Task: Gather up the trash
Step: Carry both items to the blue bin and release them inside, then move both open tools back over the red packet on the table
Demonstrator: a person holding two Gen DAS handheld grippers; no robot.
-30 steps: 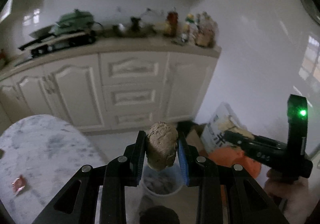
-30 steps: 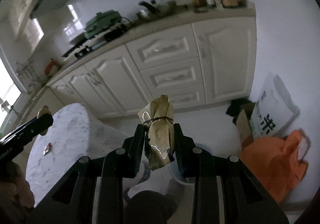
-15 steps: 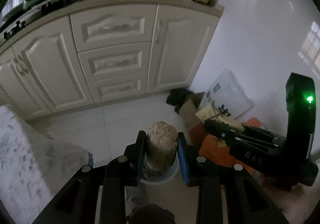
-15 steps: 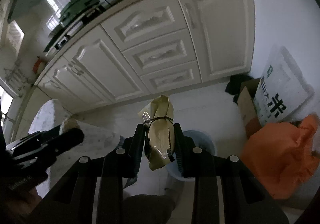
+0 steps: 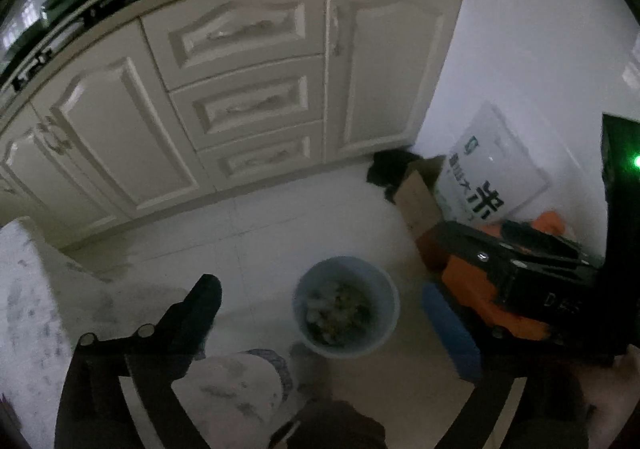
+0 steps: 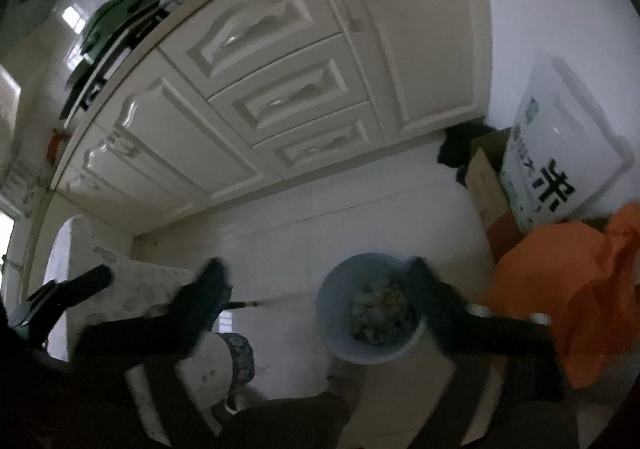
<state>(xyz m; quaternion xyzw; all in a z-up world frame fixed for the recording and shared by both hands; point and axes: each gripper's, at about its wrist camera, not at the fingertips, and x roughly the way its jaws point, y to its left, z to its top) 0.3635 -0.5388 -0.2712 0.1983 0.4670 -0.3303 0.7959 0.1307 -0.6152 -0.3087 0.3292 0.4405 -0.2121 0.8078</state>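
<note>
1. Left wrist view: the left gripper (image 5: 320, 313) hangs over the round pale-blue plastic trash bin (image 5: 346, 306) on the white tiled floor (image 5: 280, 225). Its jaws have just been opening and stand spread wide, with nothing between them. The bin sits between and below the jaws, part-filled with crumpled scraps (image 5: 336, 309).
2. In the same view the right gripper (image 5: 520, 269) is close by at the right, above an orange plastic bag (image 5: 516, 325).
3. Right wrist view: the right gripper (image 6: 316, 289) has also just been opening and holds nothing. The bin (image 6: 370, 309) lies just under its right finger.
4. The scraps look light, soft and crushable; a pinch across the middle would probably suit any such piece.
</note>
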